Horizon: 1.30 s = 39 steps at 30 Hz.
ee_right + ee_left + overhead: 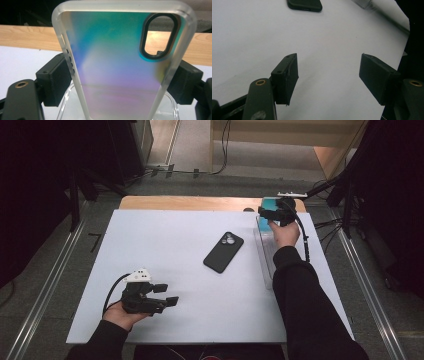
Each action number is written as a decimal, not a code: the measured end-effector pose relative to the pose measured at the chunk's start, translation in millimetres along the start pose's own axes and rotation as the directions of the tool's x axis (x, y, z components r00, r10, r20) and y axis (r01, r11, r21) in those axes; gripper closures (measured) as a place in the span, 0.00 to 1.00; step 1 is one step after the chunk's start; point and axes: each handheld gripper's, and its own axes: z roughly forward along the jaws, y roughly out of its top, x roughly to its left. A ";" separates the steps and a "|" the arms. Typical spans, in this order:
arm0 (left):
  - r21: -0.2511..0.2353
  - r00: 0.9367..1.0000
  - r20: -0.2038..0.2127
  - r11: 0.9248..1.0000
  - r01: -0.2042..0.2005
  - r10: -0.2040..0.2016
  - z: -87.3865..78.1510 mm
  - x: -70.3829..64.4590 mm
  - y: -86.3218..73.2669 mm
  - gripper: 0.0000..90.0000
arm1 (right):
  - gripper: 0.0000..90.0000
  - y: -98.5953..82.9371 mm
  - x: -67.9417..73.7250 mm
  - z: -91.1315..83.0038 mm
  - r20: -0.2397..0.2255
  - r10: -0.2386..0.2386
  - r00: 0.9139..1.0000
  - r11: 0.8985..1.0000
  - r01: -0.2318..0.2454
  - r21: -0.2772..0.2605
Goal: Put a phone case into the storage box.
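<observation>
A black phone (223, 251) lies face down near the middle of the white table top (165, 250); its lower end shows at the top of the left gripper view as the phone (304, 5). My right gripper (272, 214) is at the far right of the table, above a clear box (265, 251), shut on an iridescent phone case (120, 62) with frosted edges and an oval camera cut-out. The case (271, 205) looks teal from above. My left gripper (165, 295) rests near the front left, open, with bare table between its fingers (287, 77).
The clear box runs along the table's right side, under the right forearm. A wooden strip (190, 202) borders the far edge. Cables (306, 240) trail from the right gripper. Dark stands and floor rails flank the table.
</observation>
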 end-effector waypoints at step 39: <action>-0.017 1.000 -0.013 1.000 0.012 -0.012 -1.0 0.2 1.6 0.35 | 0.01 11.5 -3.5 -41.0 -0.094 0.025 0.995 0.999 -0.021 0.045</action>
